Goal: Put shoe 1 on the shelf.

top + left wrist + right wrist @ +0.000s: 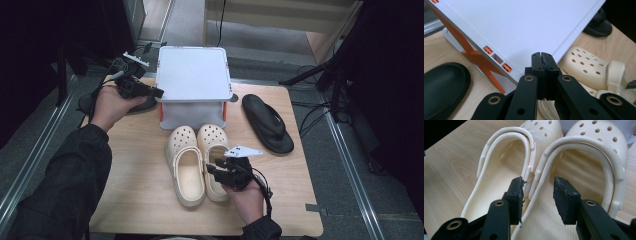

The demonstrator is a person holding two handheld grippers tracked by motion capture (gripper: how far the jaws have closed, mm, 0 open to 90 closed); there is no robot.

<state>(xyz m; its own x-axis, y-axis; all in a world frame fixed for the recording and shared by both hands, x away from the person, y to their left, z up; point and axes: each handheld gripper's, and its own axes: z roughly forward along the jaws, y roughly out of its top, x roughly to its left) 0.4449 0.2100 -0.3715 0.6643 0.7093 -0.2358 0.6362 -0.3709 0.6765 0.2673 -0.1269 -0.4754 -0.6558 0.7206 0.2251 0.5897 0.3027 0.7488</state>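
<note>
Nearest the person, the right gripper (220, 170) is hovering low over the heel end of the pair of cream clogs (197, 160). Its fingers (515, 195) are standing apart, clamped on nothing. In the right gripper view they are straddling the two adjoining inner side walls, one finger over the left clog (499, 182) and the other over the right clog (584, 170). That is the relation the coming move appears to turn on: closing here would likely pinch both inner walls together and lift the pair as one.

The clogs are lying side by side and touching on the bench (135, 190), long axes running away from the person, toes pointing at the box. The right hand is plainly the nearer one.

Farther off, the white box (194, 75) with orange trim is sitting behind the clogs' toes, its flat lid on; its contents cannot be told.

A black sandal (267, 122) is lying to the right of the box, apart from the clogs. Another dark shoe (444, 87) is lying at the box's left.

The left gripper (150, 92) is hanging at the box's left edge, above lid level, fingers pressed together and holding nothing.
</note>
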